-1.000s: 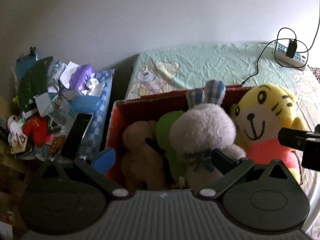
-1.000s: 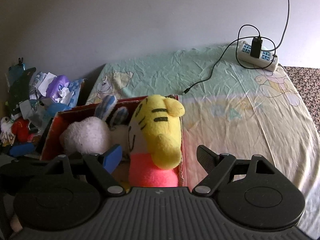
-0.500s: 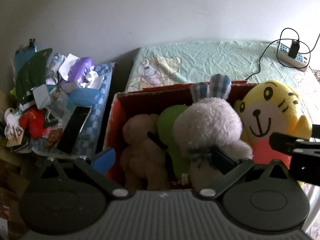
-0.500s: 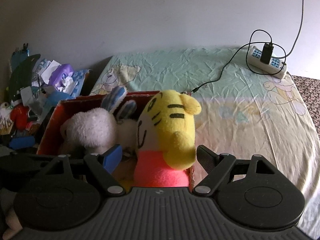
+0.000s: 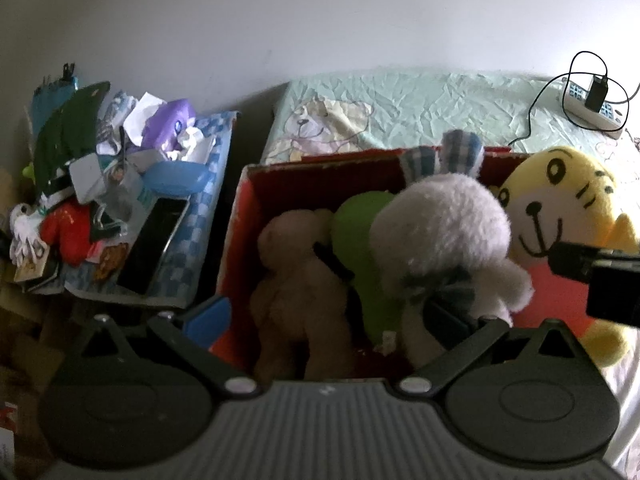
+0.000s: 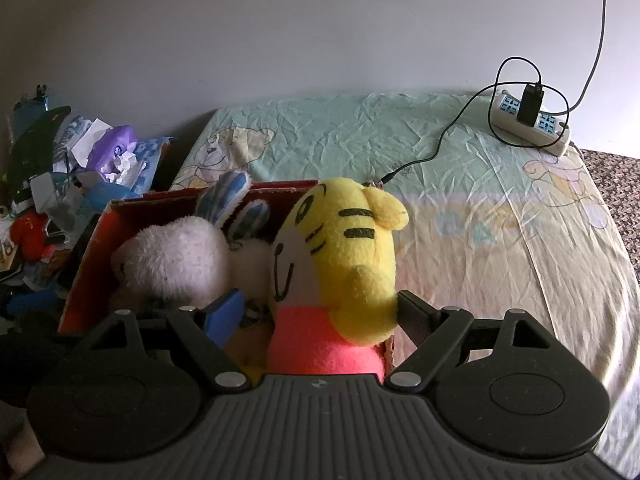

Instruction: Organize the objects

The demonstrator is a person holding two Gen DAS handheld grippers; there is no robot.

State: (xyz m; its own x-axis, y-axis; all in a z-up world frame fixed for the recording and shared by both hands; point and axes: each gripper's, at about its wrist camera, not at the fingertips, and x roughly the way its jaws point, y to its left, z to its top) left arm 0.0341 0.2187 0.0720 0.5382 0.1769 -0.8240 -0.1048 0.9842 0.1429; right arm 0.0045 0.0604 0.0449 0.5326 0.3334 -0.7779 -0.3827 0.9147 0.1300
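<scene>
Item: yellow tiger plush [image 6: 352, 248], upright at the right end of the red box [image 6: 96, 240], mid-frame.
Right gripper [image 6: 316, 312] spread, its fingers flanking the tiger's pink body, no clear pinch; left gripper [image 5: 328, 312] likewise spread before the brown plush [image 5: 296, 280], the white rabbit plush [image 5: 440, 240] beside its right finger; advice: seat the tiger fully inside the box wall; draw back straight, lest a fingertip snag fur.

Packed upright in red box [image 5: 244, 216]: brown plush [image 5: 296, 276] and green plush [image 5: 356, 232] between left tongs [image 5: 324, 312], white rabbit [image 6: 176, 256] beside, yellow tiger in pink shirt [image 6: 344, 248] between right tongs [image 6: 320, 308].
</scene>
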